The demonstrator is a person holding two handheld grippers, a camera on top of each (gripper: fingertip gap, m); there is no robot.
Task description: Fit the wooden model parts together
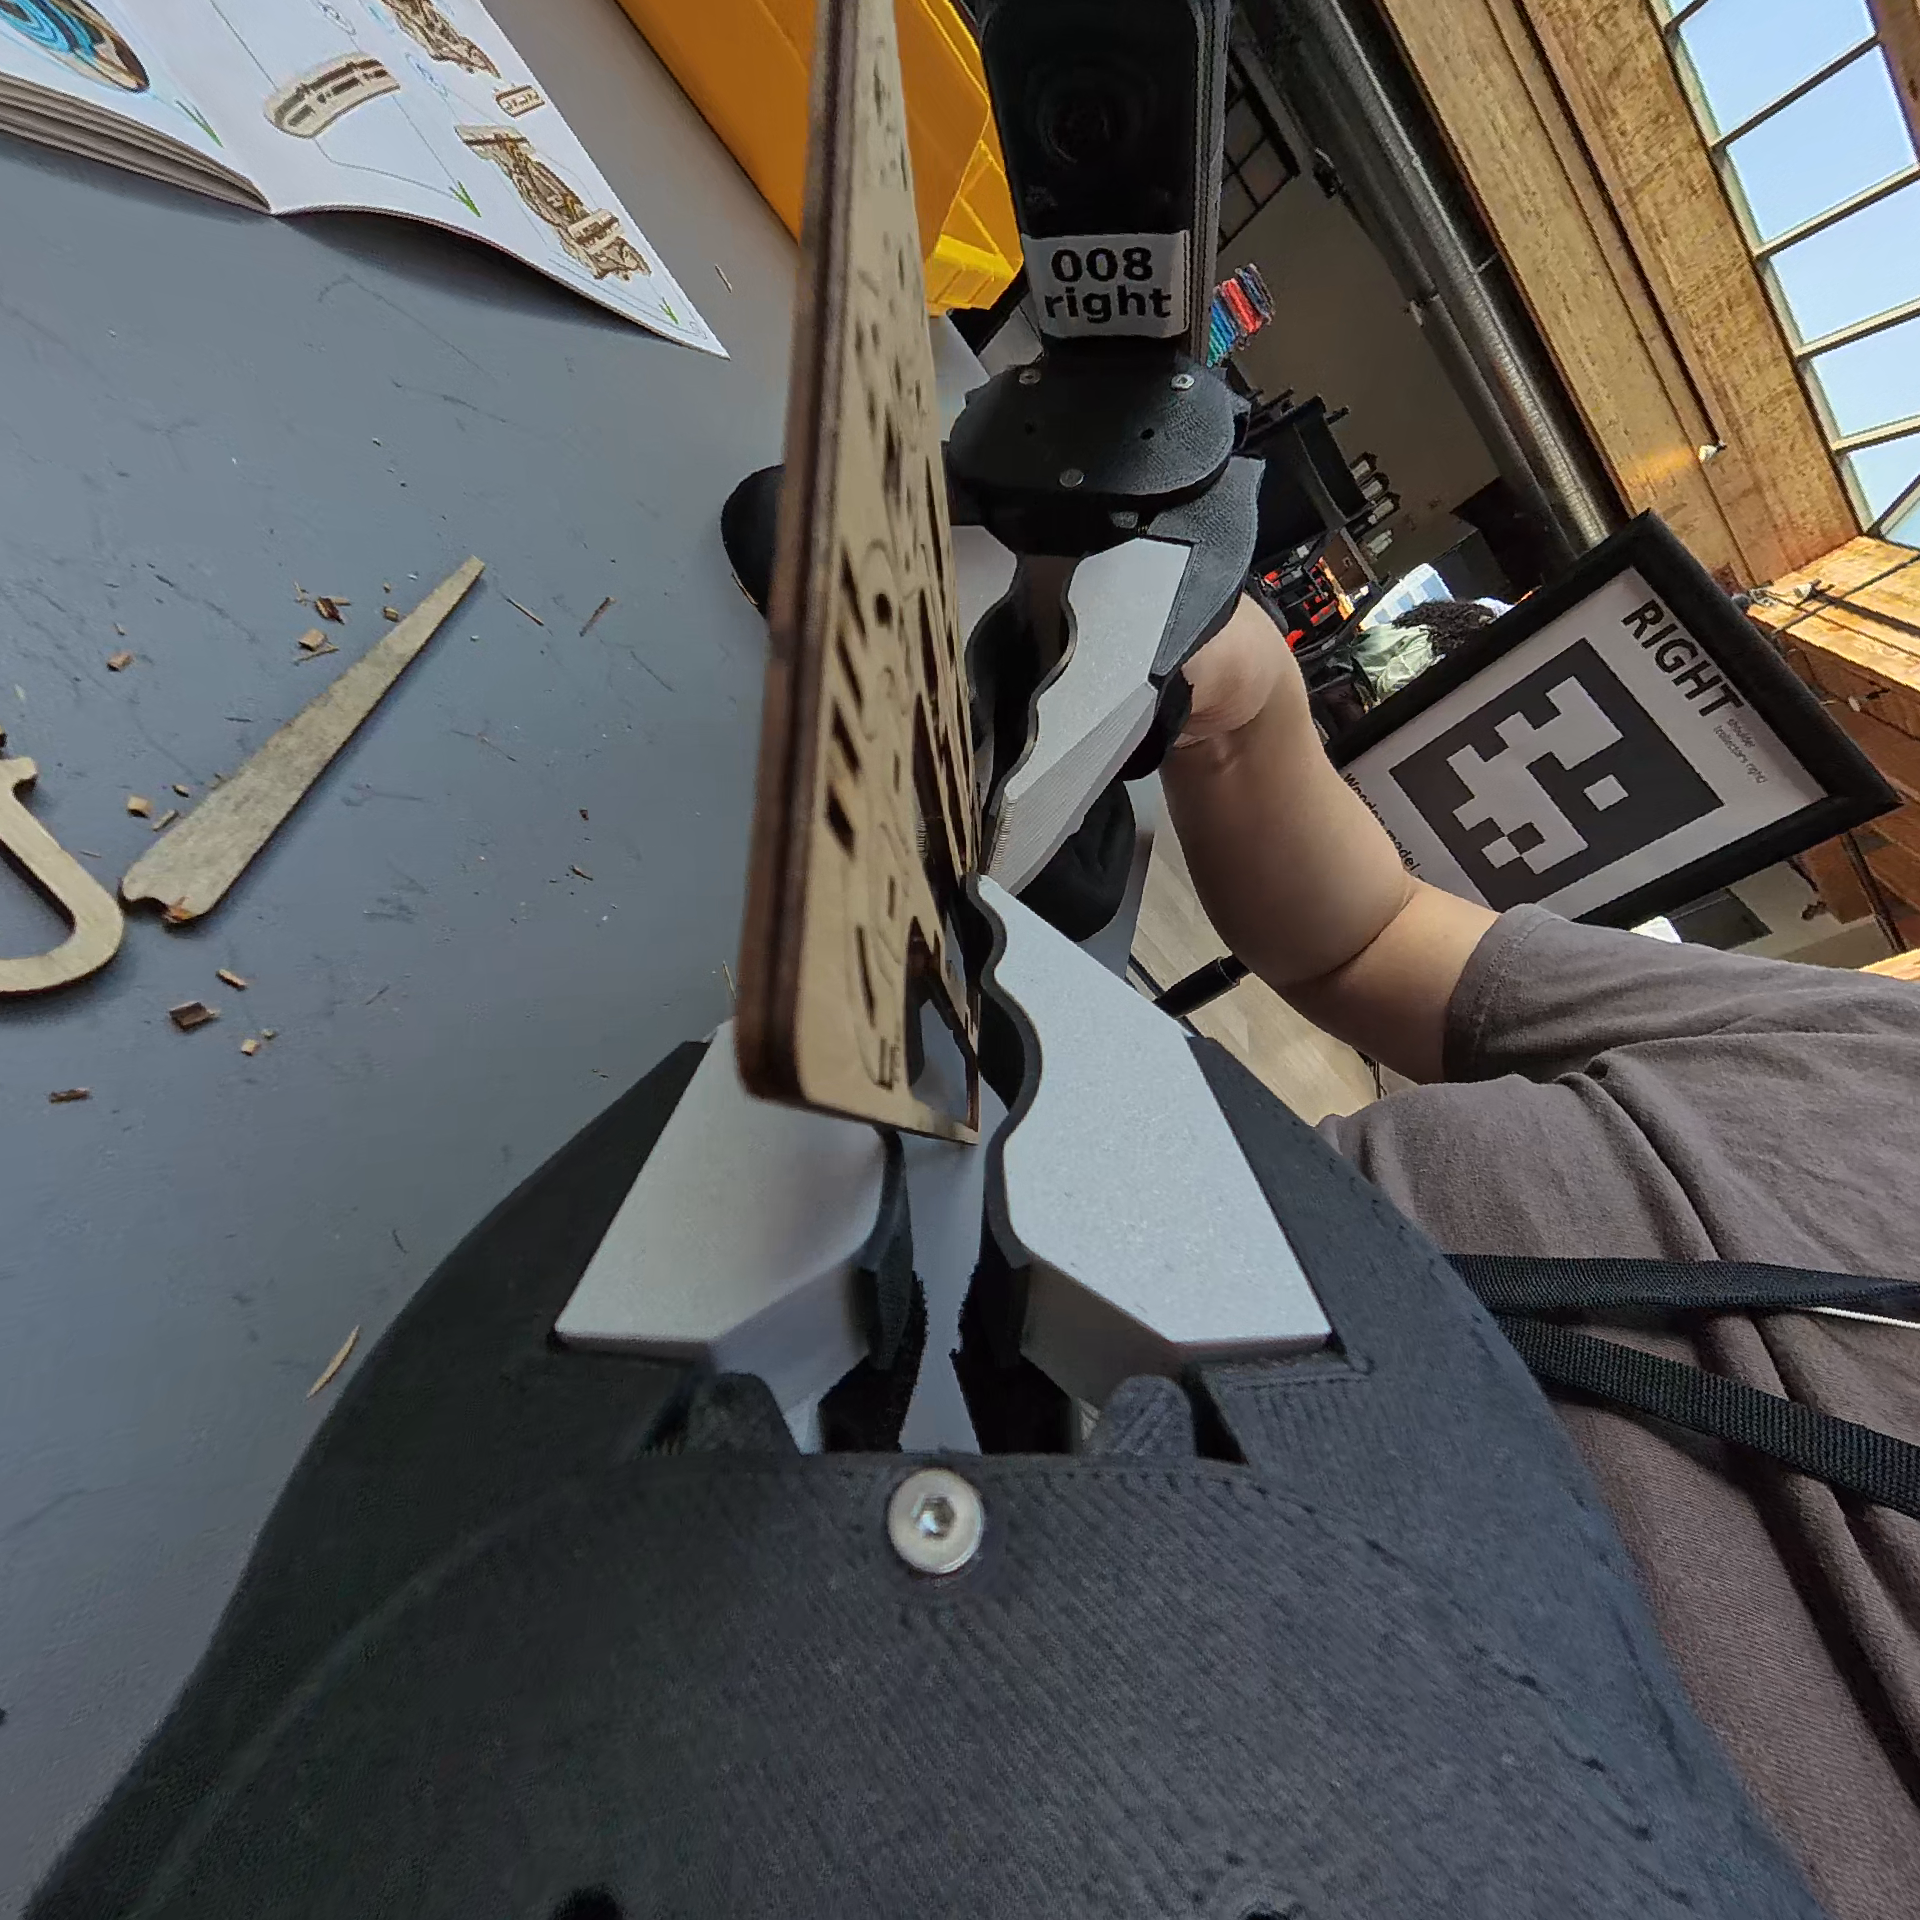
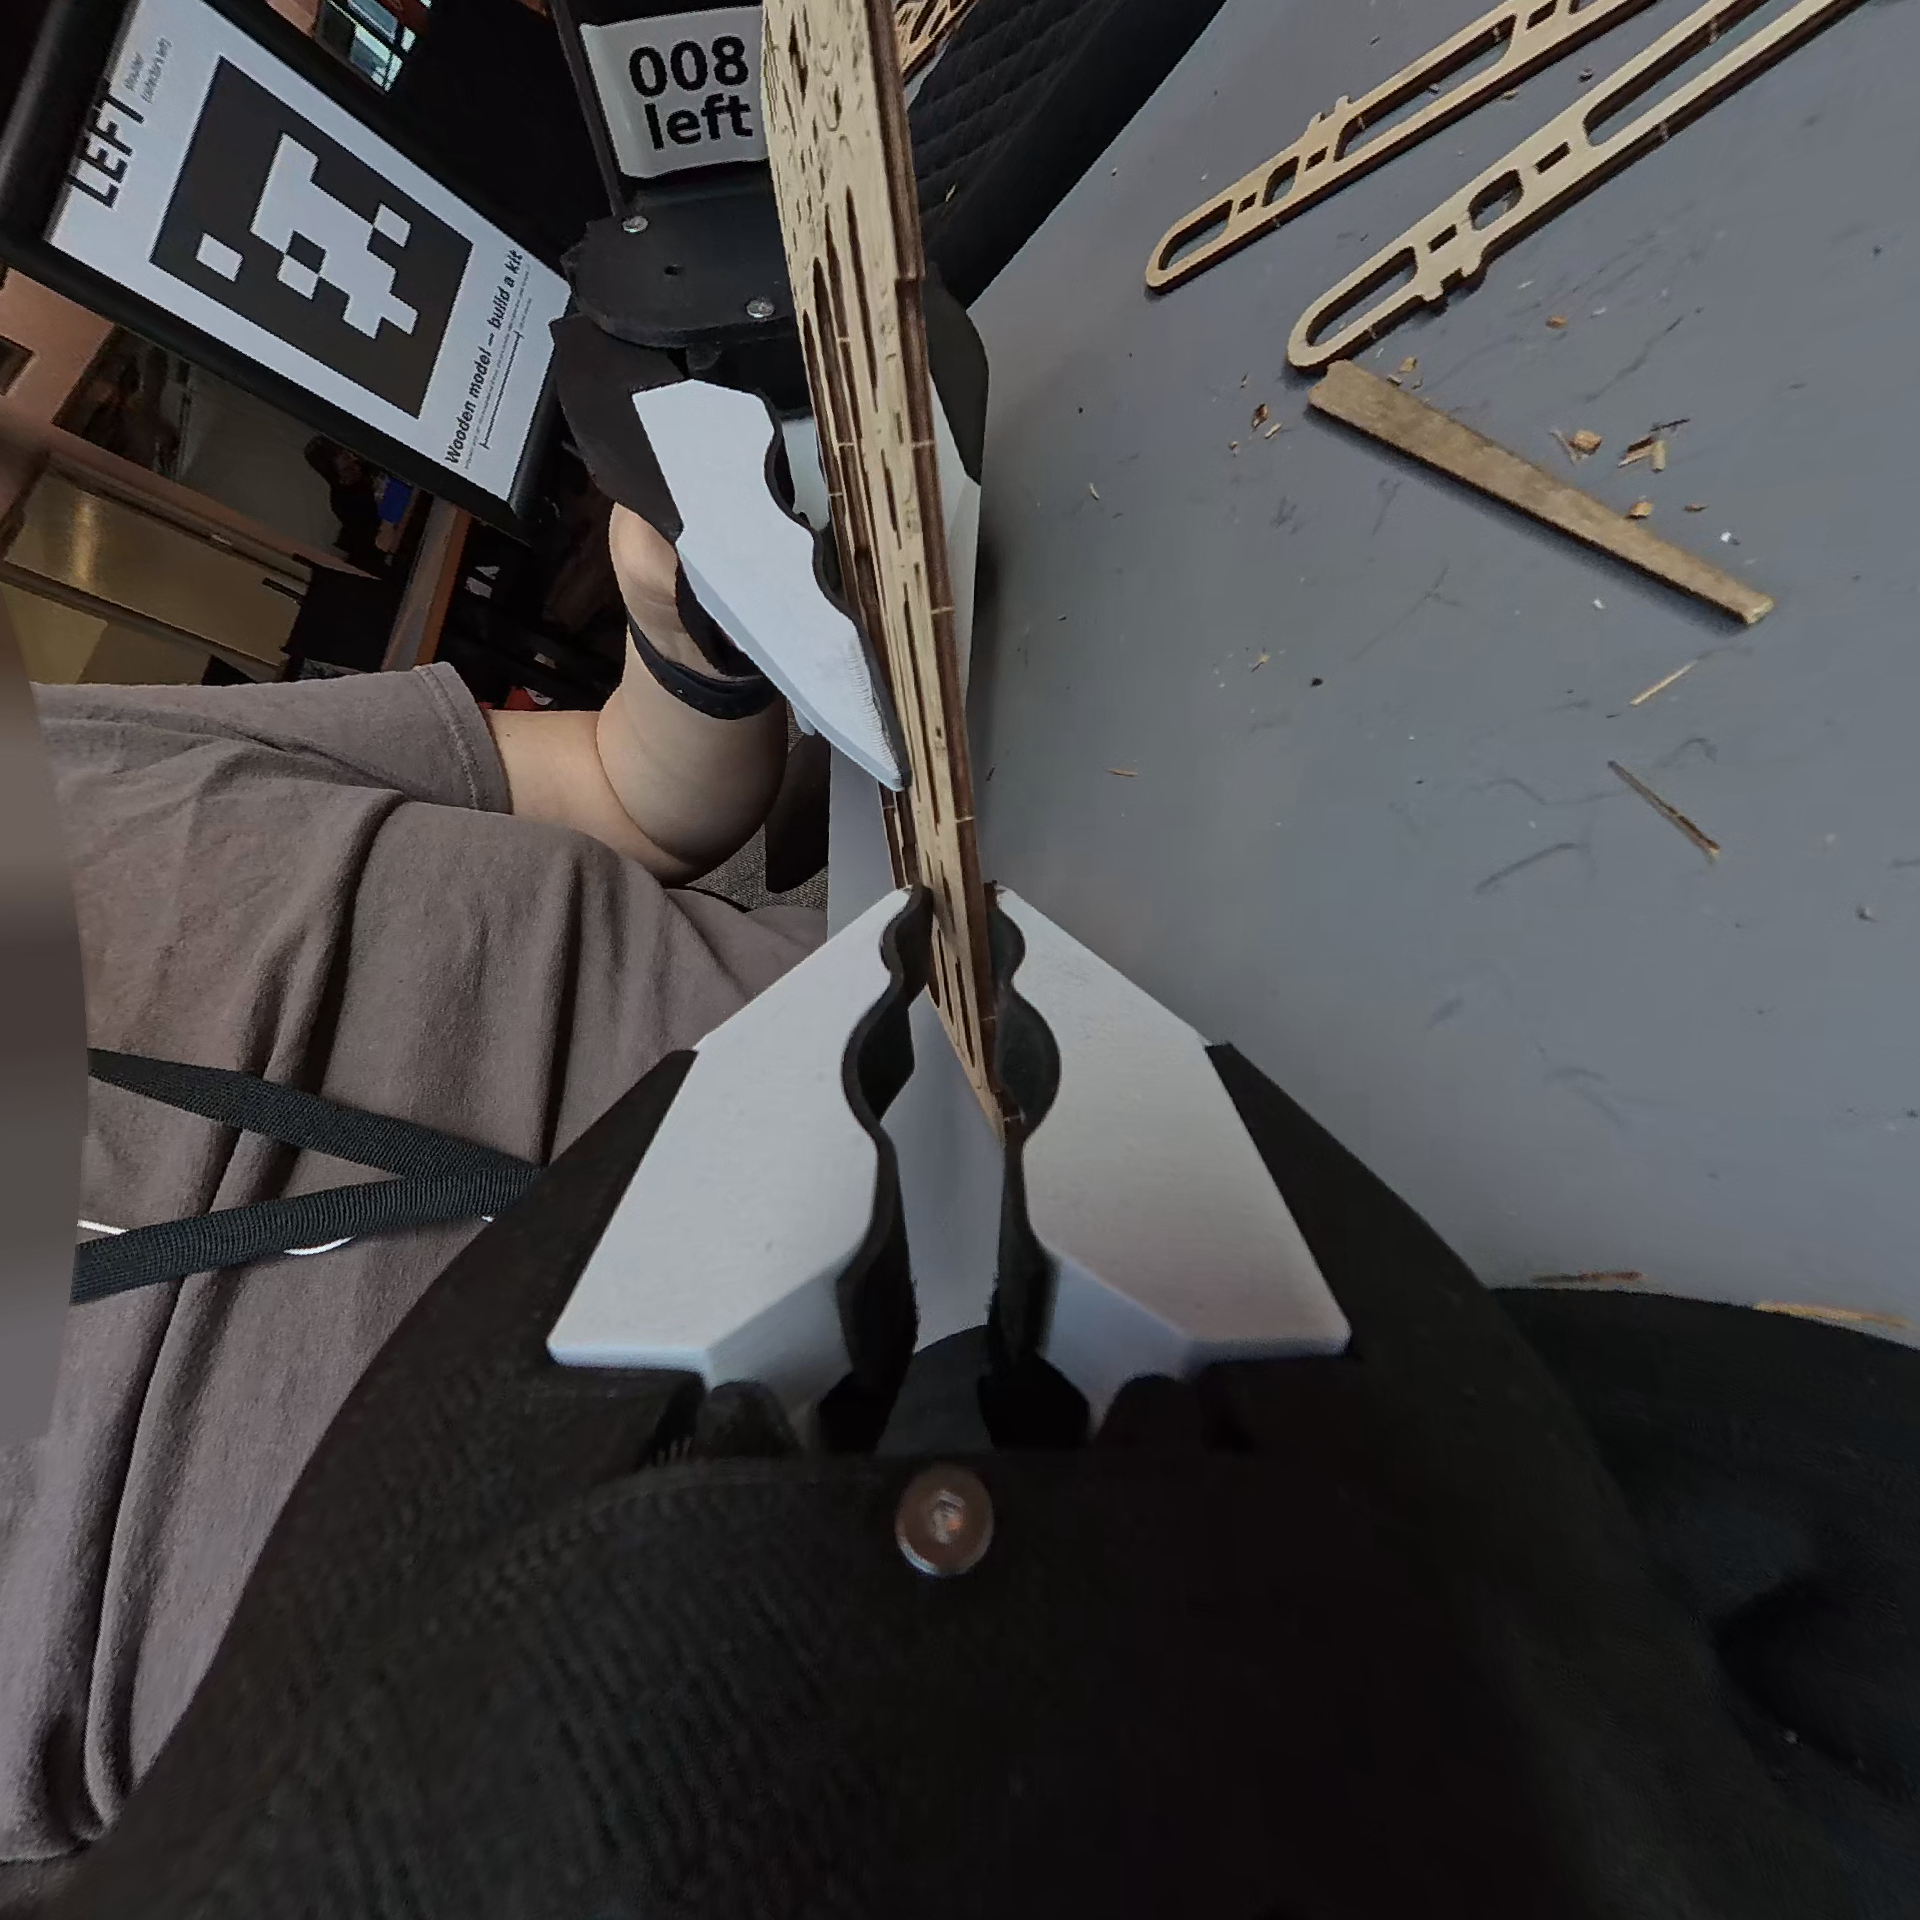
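A laser-cut wooden sheet (image 1: 868, 644) is held on edge above the grey table (image 1: 436, 644), gripped from opposite ends by both grippers. The left gripper (image 1: 961, 925) has its jaws closed narrow on the sheet's near end, and the right gripper (image 1: 987, 831) faces it, its jaws pinched on the same sheet just beyond. In the right wrist view the sheet (image 2: 894, 520) runs between that gripper's fingers (image 2: 1101, 1143), with the left gripper (image 2: 883, 727) clamped farther along.

Left of the sheet, on the table, lie a tapered wood strip (image 1: 281, 769), a looped piece (image 1: 47, 914), chips, and an open instruction booklet (image 1: 416, 135). A yellow bin (image 1: 810, 125) stands behind the sheet. Two slotted wooden bars (image 2: 1455, 177) and a plain slat (image 2: 1538, 494) lie right of it.

Each gripper carries a white label bearing print, and two framed marker signs (image 1: 1600, 748) (image 2: 291, 239) stand off the table.
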